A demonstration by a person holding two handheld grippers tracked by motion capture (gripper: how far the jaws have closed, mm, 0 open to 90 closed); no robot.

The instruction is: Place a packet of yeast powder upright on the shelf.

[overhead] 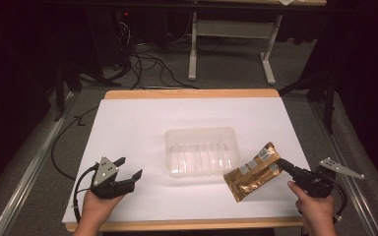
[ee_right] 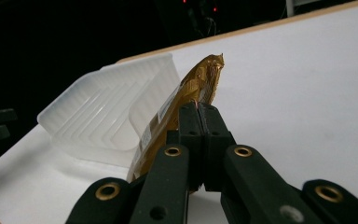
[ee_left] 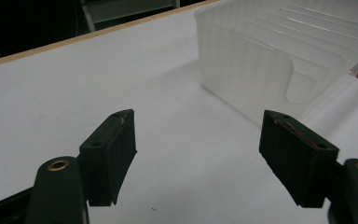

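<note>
A gold foil pouch point(overhead: 253, 172) with small grey labels hangs tilted just right of a clear plastic container point(overhead: 202, 150) in the middle of the white tabletop point(overhead: 142, 118). My right gripper point(overhead: 281, 163) is shut on the pouch's right edge. In the right gripper view the closed jaws point(ee_right: 200, 111) pinch the pouch point(ee_right: 206, 74), which is off the table beside the container point(ee_right: 107, 107). My left gripper point(overhead: 131, 166) rests at the front left, open, with nothing between its jaws. In the left gripper view it point(ee_left: 198, 125) points toward the container point(ee_left: 261, 56).
The container is empty, with a ribbed bottom. A wooden table edge point(overhead: 192, 93) runs along the back. Beyond it are cables point(overhead: 147, 64) on the floor and a white table frame point(overhead: 193, 44). Metal rails point(overhead: 24, 177) run along both sides.
</note>
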